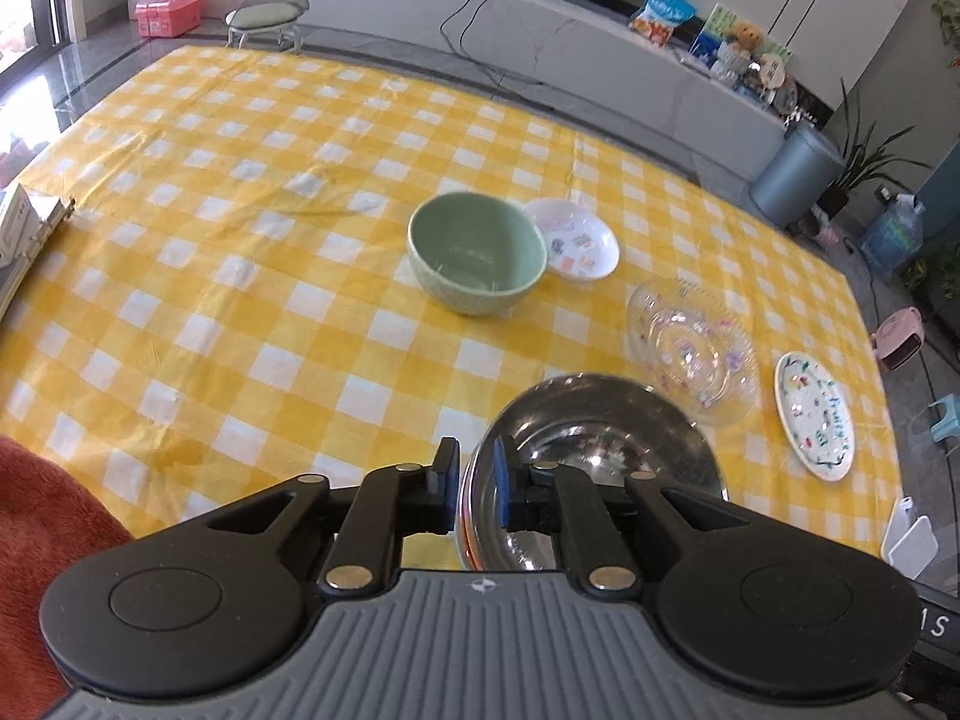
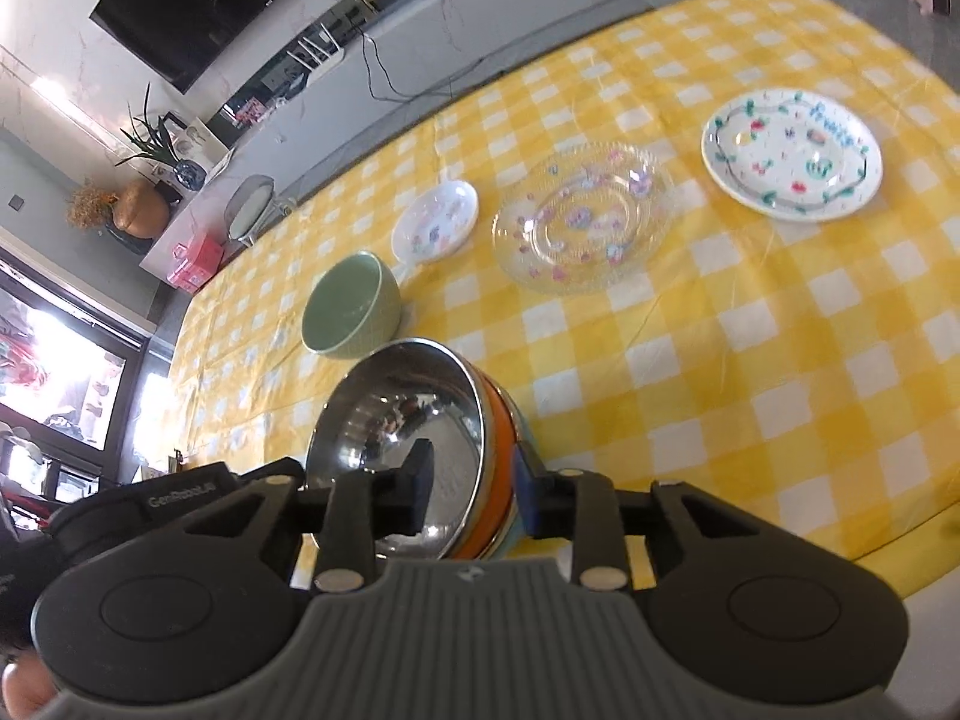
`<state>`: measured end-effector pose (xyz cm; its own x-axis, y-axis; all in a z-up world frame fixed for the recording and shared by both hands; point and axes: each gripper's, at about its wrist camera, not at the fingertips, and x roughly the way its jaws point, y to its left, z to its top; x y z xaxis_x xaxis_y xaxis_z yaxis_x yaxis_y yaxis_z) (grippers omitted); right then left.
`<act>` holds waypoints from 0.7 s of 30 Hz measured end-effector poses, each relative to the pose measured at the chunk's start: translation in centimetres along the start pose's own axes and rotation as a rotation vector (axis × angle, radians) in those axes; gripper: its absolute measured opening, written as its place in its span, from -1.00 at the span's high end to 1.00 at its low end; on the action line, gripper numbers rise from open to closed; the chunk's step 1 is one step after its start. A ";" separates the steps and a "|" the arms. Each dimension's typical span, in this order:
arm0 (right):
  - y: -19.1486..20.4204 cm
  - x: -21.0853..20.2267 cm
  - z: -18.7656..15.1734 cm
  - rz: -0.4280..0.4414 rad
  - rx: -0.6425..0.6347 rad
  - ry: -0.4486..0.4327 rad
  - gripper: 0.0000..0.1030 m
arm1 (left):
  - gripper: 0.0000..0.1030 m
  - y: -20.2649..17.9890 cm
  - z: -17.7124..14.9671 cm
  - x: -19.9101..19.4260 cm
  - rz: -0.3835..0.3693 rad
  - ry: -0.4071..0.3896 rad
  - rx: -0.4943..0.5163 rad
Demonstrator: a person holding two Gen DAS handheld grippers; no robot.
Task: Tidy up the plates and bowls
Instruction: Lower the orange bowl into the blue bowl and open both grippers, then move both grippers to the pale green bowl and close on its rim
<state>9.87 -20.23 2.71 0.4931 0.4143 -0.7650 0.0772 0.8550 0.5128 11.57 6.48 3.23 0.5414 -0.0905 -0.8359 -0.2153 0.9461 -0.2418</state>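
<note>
Both grippers straddle steel bowl (image 1: 600, 450) rim. Left gripper (image 1: 477, 483): narrow gap, pads either side of rim; clamped or loose, can't tell. Right gripper (image 2: 471, 489): wider, one finger inside, one outside over orange band; grip unclear. Bowl shiny, tilted on checked cloth (image 1: 240, 300), w/ green bowl (image 1: 477, 252) beyond.

place: home living room | cues: wall television (image 2: 198, 6); houseplant (image 1: 870, 162); teddy bear (image 1: 744, 39); checked tablecloth (image 1: 240, 240)
</note>
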 end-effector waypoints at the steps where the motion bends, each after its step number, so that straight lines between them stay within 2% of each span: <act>1: 0.1 -0.2 0.1 0.000 -0.004 -0.007 0.40 | 0.66 0.0 0.2 -0.3 -0.006 -0.007 0.000; 7: 0.6 -0.6 0.7 -0.004 -0.022 -0.025 0.32 | 0.64 0.3 1.2 -1.0 -0.031 -0.020 0.001; 21: 2.8 0.6 4.0 -0.020 -0.106 -0.046 0.05 | 0.56 0.0 5.2 -1.0 -0.006 -0.069 0.077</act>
<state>13.79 -18.86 5.23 0.5316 0.3843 -0.7548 -0.0033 0.8921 0.4519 15.19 8.21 6.63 0.5980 -0.0774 -0.7978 -0.1498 0.9670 -0.2060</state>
